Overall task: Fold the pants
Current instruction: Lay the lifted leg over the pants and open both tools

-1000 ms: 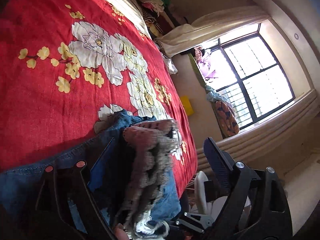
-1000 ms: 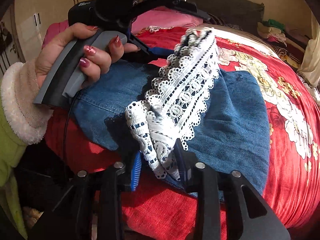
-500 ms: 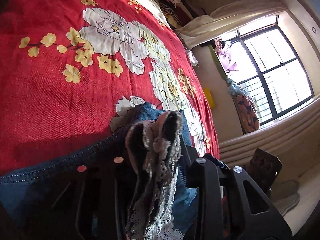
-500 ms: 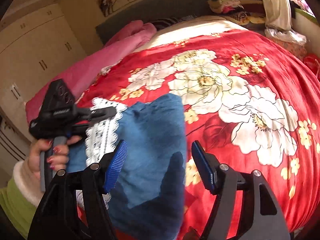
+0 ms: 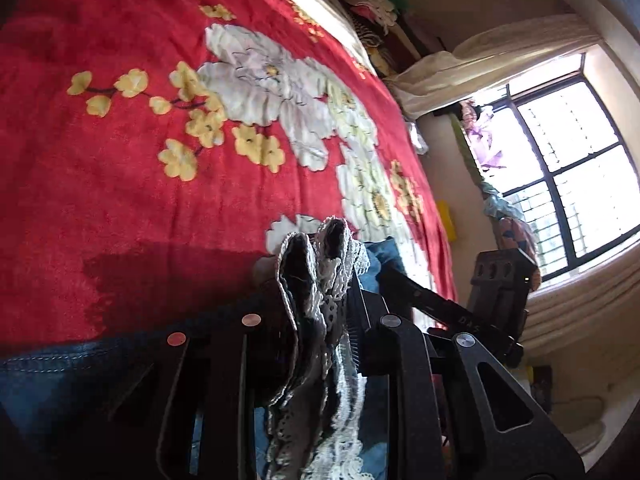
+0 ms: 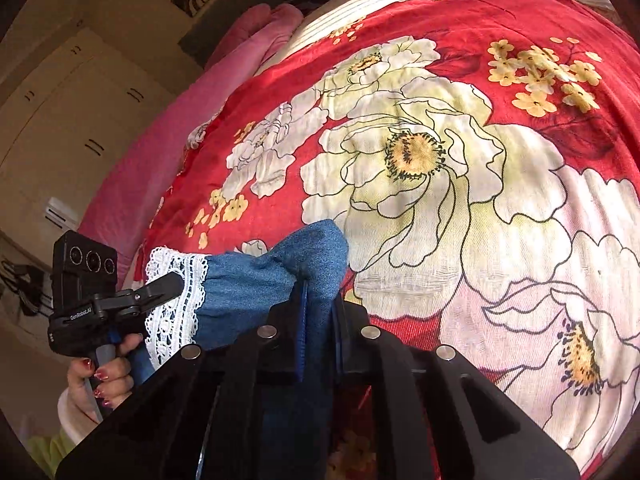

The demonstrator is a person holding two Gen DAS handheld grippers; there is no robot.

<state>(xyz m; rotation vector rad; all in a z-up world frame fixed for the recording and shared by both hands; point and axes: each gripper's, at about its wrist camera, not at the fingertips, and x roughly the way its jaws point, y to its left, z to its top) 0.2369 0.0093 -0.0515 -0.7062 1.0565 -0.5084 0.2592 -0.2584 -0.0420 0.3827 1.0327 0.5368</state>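
Left gripper (image 5: 320, 312) clamping lace hem (image 5: 332, 276); right gripper (image 6: 318, 308) pinching denim pants (image 6: 256, 284) fold. Cloth soft, limp, probably sagging between grips; hem edges holding best.

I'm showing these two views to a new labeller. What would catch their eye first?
The red floral bedspread fills both views, its big white blossoms brightest in the right wrist view. On its near edge lie the denim pants, whose white lace hem is clamped in the left tongs while the right tongs pinch a denim fold. A bright window glares beyond the bed.
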